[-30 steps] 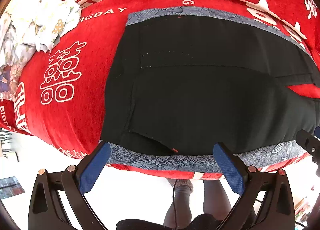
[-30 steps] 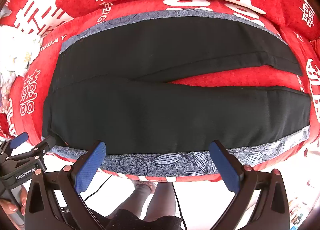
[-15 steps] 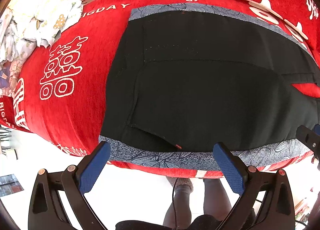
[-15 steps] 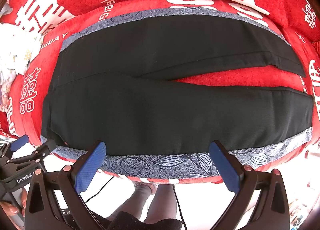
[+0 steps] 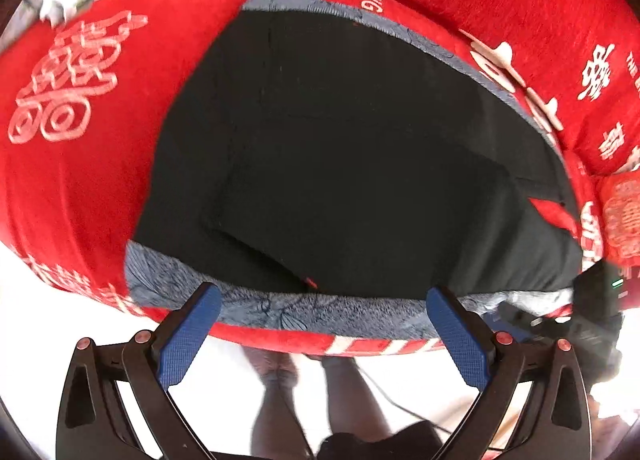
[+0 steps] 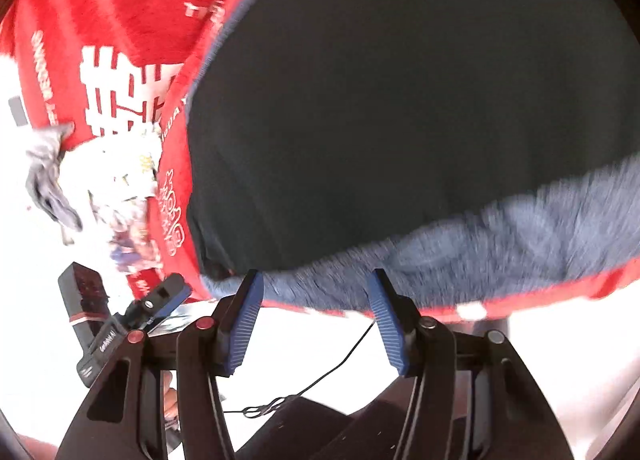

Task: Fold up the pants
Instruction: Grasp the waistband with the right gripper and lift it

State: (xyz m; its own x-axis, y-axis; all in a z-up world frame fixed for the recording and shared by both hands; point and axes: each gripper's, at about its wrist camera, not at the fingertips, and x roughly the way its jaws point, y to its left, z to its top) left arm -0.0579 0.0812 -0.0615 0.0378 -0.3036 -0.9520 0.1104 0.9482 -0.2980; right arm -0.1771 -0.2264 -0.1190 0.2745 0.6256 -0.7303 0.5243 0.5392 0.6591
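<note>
Black pants [image 5: 352, 164] lie flat on a grey leaf-patterned cloth [image 5: 320, 312] over a red sofa seat; they also fill the right wrist view [image 6: 400, 120]. My left gripper [image 5: 320, 296] is open and empty, just off the seat's front edge near the waist end. My right gripper [image 6: 316, 280] is open but narrower, empty, tilted, close to the near waist corner of the pants at the grey cloth's edge [image 6: 480, 244]. The right gripper's body shows in the left wrist view [image 5: 596, 308], and the left gripper's body shows in the right wrist view [image 6: 160, 300].
The red sofa cover [image 5: 72, 164] with white characters spreads around. A heap of pale patterned clothes [image 6: 120, 188] lies to the left on the sofa. The person's legs [image 5: 280, 380] and a thin cable [image 6: 332, 368] are over the white floor below.
The right gripper has swung left toward the waist end, tilted, and its jaws have narrowed. The left gripper has moved closer to the pants and shifted slightly right.
</note>
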